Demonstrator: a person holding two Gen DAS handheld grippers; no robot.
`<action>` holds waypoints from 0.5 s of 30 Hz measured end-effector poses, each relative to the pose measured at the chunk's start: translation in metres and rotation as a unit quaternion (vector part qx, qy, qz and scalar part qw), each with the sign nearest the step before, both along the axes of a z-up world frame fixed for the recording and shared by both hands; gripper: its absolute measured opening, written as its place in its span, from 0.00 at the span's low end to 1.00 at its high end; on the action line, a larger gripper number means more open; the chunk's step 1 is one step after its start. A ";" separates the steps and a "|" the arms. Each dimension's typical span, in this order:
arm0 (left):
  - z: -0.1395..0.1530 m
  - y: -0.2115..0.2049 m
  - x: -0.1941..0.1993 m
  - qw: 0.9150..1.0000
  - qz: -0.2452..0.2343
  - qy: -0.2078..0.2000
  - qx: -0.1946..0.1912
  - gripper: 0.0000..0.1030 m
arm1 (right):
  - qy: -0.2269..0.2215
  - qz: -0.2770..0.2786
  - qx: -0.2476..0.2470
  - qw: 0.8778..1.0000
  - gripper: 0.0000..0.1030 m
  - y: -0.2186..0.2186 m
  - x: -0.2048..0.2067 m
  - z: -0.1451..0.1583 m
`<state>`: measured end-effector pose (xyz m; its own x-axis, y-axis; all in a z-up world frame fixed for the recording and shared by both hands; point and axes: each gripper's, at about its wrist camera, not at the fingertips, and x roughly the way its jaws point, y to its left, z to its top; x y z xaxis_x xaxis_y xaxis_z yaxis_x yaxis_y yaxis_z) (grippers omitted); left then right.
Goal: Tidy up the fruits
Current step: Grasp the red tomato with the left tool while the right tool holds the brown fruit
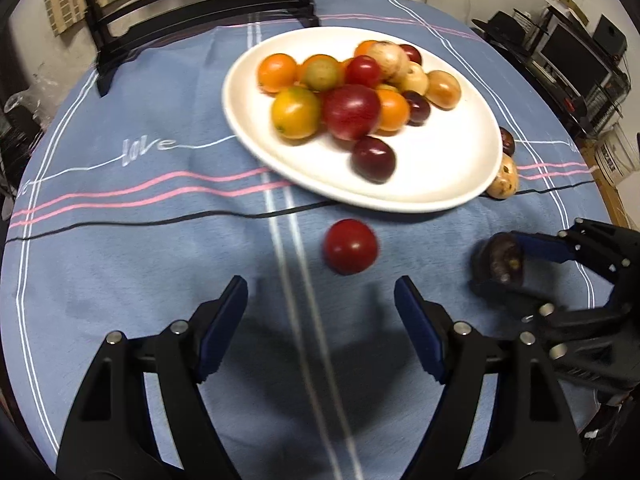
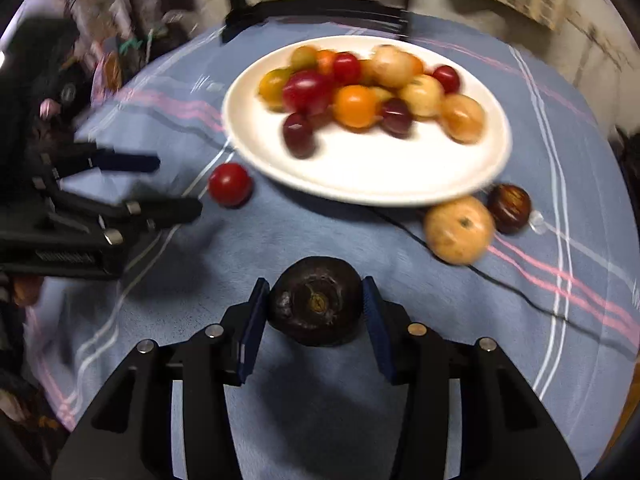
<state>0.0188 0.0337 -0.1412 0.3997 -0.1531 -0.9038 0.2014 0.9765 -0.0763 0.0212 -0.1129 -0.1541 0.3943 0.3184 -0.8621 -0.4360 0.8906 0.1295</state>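
The right gripper (image 2: 316, 300) has its blue pads pressed on either side of a dark purple fruit (image 2: 316, 306), jaws narrowed to the fruit's width, and the fruit sits low over the blue tablecloth (image 2: 320, 232) between the fingertips. From the left wrist view that same dark purple fruit (image 1: 500, 260) shows clamped at the far right, well short of the white plate (image 1: 440, 168). The left gripper (image 1: 320, 292) hangs wide open with nothing between its pads, pointing down at the cloth, and a red fruit (image 1: 350, 246) lies loose on the cloth just beyond its fingertips, close to the plate's near rim. On the plate there is a heap of orange, red, yellowish and dark plum-coloured fruits (image 1: 352, 88), bunched toward the far side. Two more wait off the plate on the cloth at its right edge: a tan speckled fruit (image 2: 458, 230) and a small dark brown fruit (image 2: 510, 208), lying just beside each other.
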 end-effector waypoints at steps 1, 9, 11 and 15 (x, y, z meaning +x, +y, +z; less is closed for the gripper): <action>-0.002 -0.005 0.003 1.000 -0.004 -0.001 0.001 0.75 | 0.006 -0.010 0.010 1.000 0.45 -0.007 0.001 0.001; -0.015 -0.017 0.020 1.000 0.002 0.005 0.011 0.75 | 0.024 -0.051 0.050 0.997 0.45 -0.027 0.000 0.004; -0.015 -0.016 0.021 1.000 0.005 0.006 0.011 0.75 | 0.027 -0.049 0.053 0.997 0.45 -0.025 0.002 0.004; -0.017 -0.014 0.024 1.000 0.008 0.005 0.012 0.74 | 0.031 -0.045 0.056 0.997 0.45 -0.021 0.005 0.003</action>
